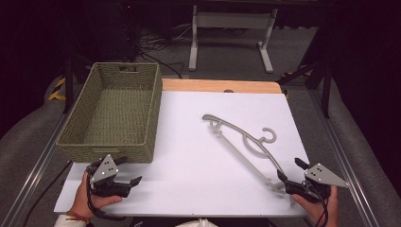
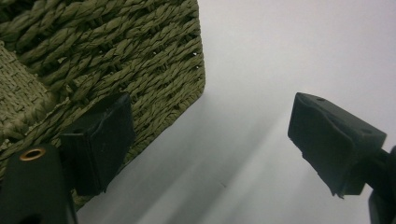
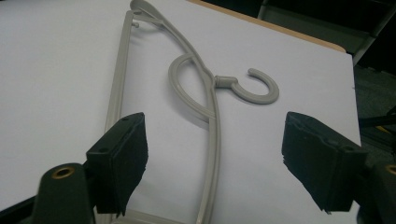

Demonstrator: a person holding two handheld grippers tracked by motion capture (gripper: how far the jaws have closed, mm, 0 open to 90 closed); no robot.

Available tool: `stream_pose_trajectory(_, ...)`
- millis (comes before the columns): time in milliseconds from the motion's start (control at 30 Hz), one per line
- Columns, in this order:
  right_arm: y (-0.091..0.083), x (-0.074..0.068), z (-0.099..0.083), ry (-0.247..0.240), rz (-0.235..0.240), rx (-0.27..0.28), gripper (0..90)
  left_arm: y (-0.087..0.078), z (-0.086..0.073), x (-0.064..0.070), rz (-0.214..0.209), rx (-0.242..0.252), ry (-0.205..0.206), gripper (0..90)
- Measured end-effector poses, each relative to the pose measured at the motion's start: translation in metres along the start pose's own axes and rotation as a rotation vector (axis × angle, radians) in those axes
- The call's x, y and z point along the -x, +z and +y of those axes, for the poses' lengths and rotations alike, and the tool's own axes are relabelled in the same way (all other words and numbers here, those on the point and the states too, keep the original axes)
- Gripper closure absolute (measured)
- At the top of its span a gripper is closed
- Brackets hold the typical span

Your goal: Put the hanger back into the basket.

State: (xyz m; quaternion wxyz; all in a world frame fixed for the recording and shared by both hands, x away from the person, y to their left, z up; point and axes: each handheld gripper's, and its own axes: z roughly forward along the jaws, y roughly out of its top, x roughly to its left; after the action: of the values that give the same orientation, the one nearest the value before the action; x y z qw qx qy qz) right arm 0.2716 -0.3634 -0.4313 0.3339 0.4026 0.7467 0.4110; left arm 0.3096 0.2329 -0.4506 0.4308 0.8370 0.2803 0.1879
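Right now a grey plastic clothes hanger (image 1: 246, 144) is lying flat on the white tabletop (image 1: 189, 161), running diagonally from mid-table toward the near right corner, with its hook (image 1: 268, 136) curling toward the right edge. The right gripper (image 1: 294, 174) is sitting at the hanger's near end, held in the person's right hand (image 1: 318, 203), with its jaws standing wide apart and gripping nothing. In the right gripper view, the hanger (image 3: 205, 107) is stretching away between the two spread jaws, its near corner passing just beside the left jaw, and the hook (image 3: 254, 86) is bending off to the right; whether a jaw is touching the plastic is hard to tell.

Over at the near left, the left gripper (image 1: 128, 171) is resting in the person's left hand (image 1: 87, 196), just in front of a green woven basket (image 1: 116, 111) that is sitting along the table's left side, well apart from the hanger. Its jaws are also gaping open and empty. In the left gripper view, the basket's near corner (image 2: 140, 70) is looming close behind the left jaw, while the right jaw is hanging over bare white surface (image 2: 280, 56).
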Motion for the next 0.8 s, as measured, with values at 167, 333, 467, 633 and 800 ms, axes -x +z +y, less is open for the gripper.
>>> stream_pose_trajectory(167,0.001,-0.001,0.001,-0.003,0.0,-0.008,23.7,0.0,-0.001,0.001,-0.01,-0.007,0.009,16.1)
stream_pose_trajectory(333,0.004,-0.002,0.003,-0.01,0.003,-0.015,24.3,-0.002,-0.003,0.002,-0.016,-0.008,0.017,16.5)
stream_pose_trajectory(467,0.007,-0.003,0.003,-0.001,0.014,-0.034,24.9,-0.005,-0.002,0.0,-0.014,0.003,0.005,16.5)
stream_pose_trajectory(633,0.007,0.0,0.005,0.024,0.019,-0.049,29.0,-0.003,-0.002,0.0,-0.01,-0.012,0.006,16.6)
stream_pose_trajectory(800,0.014,0.005,0.012,0.059,0.038,-0.116,38.2,-0.002,-0.002,-0.001,-0.019,-0.006,0.006,16.8)
